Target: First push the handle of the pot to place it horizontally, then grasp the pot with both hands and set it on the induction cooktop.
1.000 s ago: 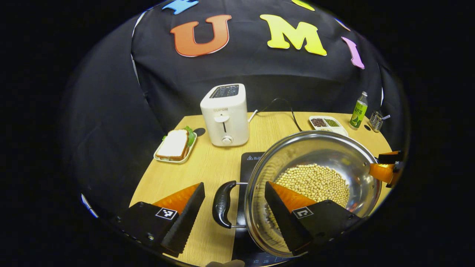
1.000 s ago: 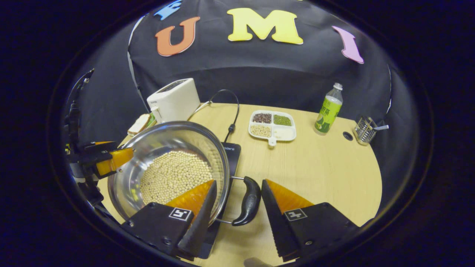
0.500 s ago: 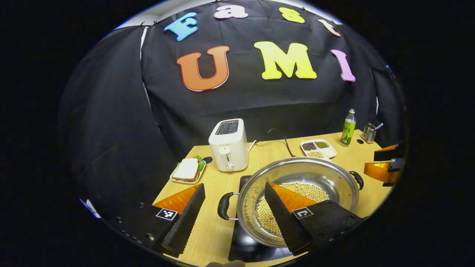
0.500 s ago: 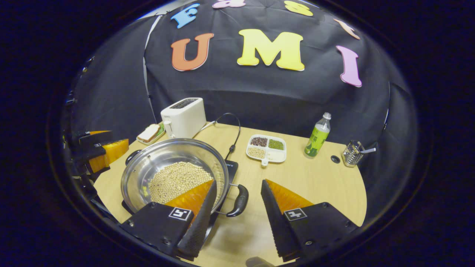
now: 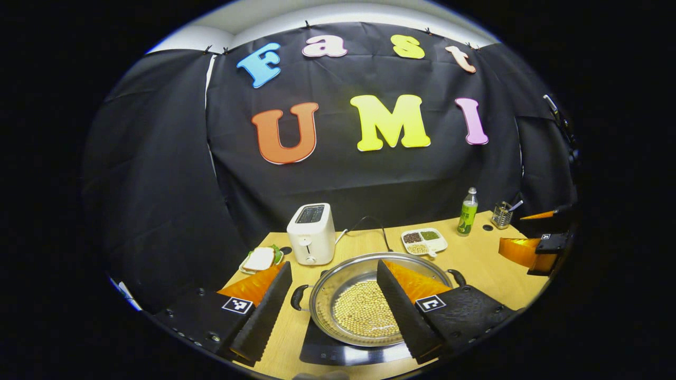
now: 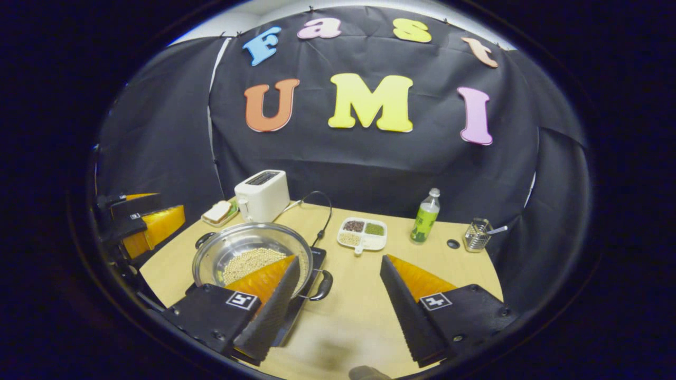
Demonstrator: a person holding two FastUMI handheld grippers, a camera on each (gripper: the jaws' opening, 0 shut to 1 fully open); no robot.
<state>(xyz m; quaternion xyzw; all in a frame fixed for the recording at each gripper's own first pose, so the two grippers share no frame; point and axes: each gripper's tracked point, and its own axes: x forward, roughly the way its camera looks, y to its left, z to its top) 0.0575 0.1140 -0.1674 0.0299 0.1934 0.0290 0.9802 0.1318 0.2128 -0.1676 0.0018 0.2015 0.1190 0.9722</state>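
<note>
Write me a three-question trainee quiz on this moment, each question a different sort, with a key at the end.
1. True or false: the pot sits on the induction cooktop.
2. Multiple choice: what is in the pot? A) water B) pale round beans C) sliced bread
3. Fill in: the white appliance behind the pot, by the sandwich plate, is a ____.

Key
1. True. The pot rests on the black cooktop. The left tool and the right tool are both open and hold nothing.
2. B, the pale beans cover its bottom.
3. toaster
</note>
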